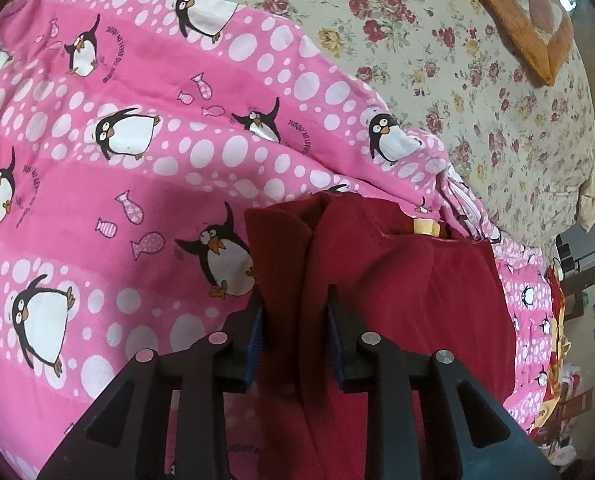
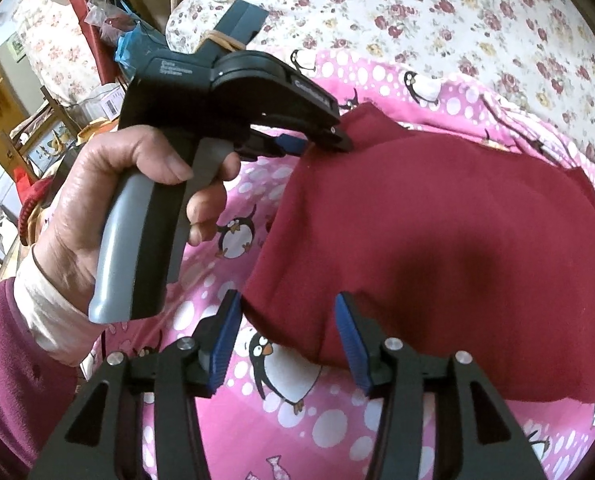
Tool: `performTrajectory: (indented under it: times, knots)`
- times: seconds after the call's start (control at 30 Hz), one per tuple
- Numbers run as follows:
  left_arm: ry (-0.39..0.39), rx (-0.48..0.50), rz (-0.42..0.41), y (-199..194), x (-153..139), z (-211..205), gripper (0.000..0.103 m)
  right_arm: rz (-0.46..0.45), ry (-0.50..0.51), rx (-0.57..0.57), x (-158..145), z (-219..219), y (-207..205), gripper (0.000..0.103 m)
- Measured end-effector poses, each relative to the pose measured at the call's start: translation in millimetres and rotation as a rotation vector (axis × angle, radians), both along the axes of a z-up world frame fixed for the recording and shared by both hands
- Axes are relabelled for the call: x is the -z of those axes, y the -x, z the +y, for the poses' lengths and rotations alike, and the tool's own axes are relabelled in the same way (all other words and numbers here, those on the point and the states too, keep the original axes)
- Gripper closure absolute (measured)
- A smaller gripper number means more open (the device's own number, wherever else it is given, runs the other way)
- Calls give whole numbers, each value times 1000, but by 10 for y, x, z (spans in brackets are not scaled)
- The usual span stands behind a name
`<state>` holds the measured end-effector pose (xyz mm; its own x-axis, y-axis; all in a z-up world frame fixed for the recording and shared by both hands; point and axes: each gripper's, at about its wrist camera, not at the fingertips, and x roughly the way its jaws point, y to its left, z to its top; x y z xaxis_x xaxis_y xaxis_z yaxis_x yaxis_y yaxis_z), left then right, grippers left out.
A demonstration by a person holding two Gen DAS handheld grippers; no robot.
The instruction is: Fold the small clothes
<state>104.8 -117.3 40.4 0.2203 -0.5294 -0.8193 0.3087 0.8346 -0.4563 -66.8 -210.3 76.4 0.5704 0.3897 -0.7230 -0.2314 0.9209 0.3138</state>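
Note:
A dark red garment (image 1: 417, 280) lies on a pink penguin-print blanket (image 1: 97, 200). A cream label (image 1: 423, 226) shows at its far opening. My left gripper (image 1: 295, 320) is shut on a raised fold of the garment, with cloth filling the gap between its blue pads. In the right wrist view, a hand (image 2: 109, 184) holds that left gripper (image 2: 329, 140) at the far left corner of the garment (image 2: 457, 220). My right gripper (image 2: 289, 336) stands open over the garment's near left edge. Its pads are apart and do not press the cloth.
The pink blanket (image 2: 217, 420) covers a bed with a floral sheet (image 1: 457, 80) beyond it. An orange-edged cushion (image 1: 517, 12) lies at the far right. Boxes, bags and shelves (image 2: 77, 20) crowd the room beside the bed.

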Motion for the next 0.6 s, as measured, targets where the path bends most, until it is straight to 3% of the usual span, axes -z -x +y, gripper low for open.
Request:
performTrajectory:
  times: [0.23, 0.3, 0.47, 0.6]
  knots:
    - [-6, -14, 36, 154, -35, 127, 87, 7, -65, 20, -123, -259, 25, 51]
    - [-16, -35, 43, 239, -74, 172, 82, -4, -85, 46, -213, -431, 19, 47]
    - [-24, -66, 75, 610, -118, 230, 60, 33, -101, 91, -419, -765, -179, 41]
    - [-98, -96, 69, 971, -83, 239, 60, 46, -68, 65, -551, -819, -439, 39]
